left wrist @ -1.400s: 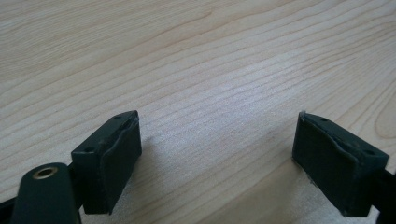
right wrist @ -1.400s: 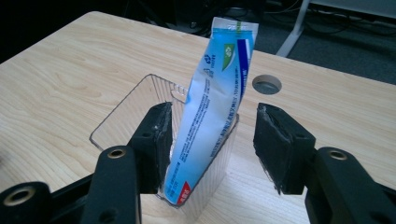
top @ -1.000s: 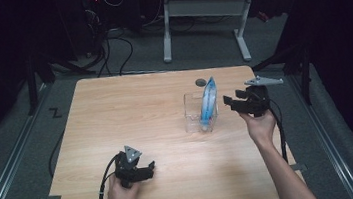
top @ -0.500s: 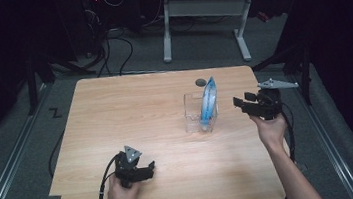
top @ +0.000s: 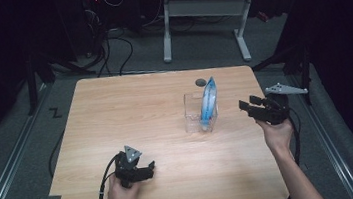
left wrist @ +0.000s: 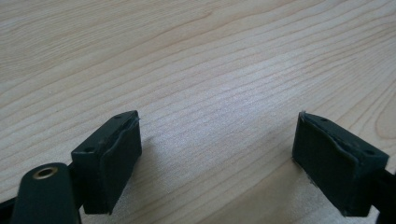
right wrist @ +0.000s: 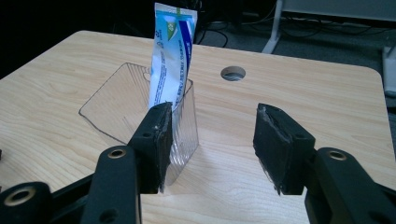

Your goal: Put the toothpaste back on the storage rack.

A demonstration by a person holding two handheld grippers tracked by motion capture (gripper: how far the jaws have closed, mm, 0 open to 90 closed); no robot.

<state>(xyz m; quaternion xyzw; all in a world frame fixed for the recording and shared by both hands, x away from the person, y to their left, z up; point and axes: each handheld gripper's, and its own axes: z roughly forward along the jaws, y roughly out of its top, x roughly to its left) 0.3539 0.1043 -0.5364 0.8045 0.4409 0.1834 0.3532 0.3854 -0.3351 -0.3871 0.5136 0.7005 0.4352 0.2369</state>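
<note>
- Landmark: clear plastic holder [top: 197,113], set on the wooden table [top: 116,116] just in front of the round cable hole [top: 201,82].
- Blue-white tube [top: 208,102] is stood upright in the holder, leaned on its right wall, crimped end up; also seen in the right gripper view [right wrist: 172,56].
- Right gripper [top: 246,107] is held just right of the holder, apart from it, pointed at it, nothing between the jaws. Jaws have just been closing; a wide gap is left, no contact w/ anything.
- Step judged in hand: the right gripper is drawn back from the holder, w/ the tube already seated. To be done well: pull-back kept level and straight, jaws kept off the holder wall so it isn't tipped or dragged; the near jaw looks close to the wall in the right gripper view.
- Right hand: forearm stretched fwd along the table's right edge, gripper roughly level, raised above the tabletop.
- Left gripper [top: 148,169] is rested on the table well to the front-left of the holder, hand wrapped round its body; jaws spread wide, empty, bare wood between the pads [left wrist: 116,154].
</note>
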